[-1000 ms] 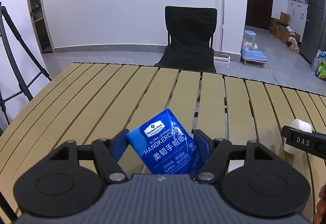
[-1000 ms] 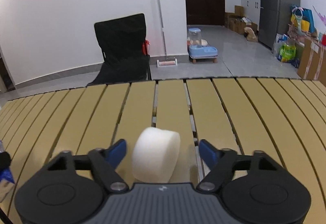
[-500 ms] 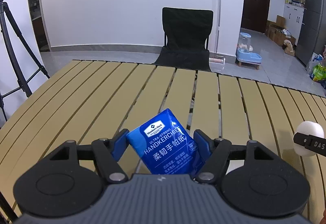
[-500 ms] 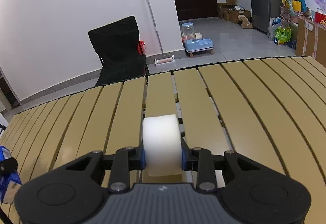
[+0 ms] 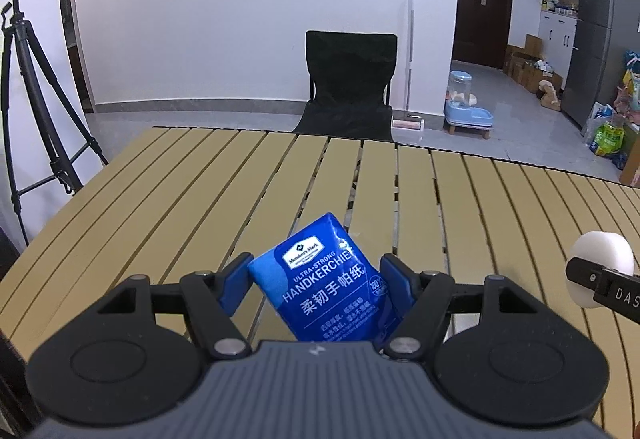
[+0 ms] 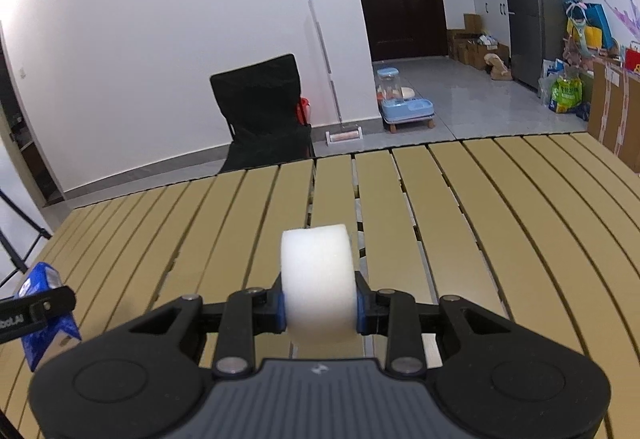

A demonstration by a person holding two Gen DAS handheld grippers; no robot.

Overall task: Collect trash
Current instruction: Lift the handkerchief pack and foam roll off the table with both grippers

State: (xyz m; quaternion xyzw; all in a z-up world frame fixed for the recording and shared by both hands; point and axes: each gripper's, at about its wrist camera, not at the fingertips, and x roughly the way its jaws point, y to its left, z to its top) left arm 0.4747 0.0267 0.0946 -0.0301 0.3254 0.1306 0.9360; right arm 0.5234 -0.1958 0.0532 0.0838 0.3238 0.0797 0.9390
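Observation:
My left gripper [image 5: 316,279] is shut on a blue handkerchief tissue pack [image 5: 326,281] and holds it tilted above the slatted tan table [image 5: 200,191]. My right gripper [image 6: 320,299] is shut on a white foam roll [image 6: 318,283] and holds it above the table [image 6: 480,219]. The roll and the right gripper's finger also show at the right edge of the left wrist view [image 5: 602,271]. The blue pack in the left gripper shows at the left edge of the right wrist view [image 6: 40,315].
A black folding chair [image 5: 350,83] stands beyond the table's far edge. A tripod [image 5: 28,99] stands left of the table. A mop [image 5: 408,59], a pet feeder [image 5: 466,107], a fridge [image 5: 604,31] and bags are farther back.
My right gripper closed on the white foam roll and lifted it off the table. My left gripper rose a little with the blue pack held.

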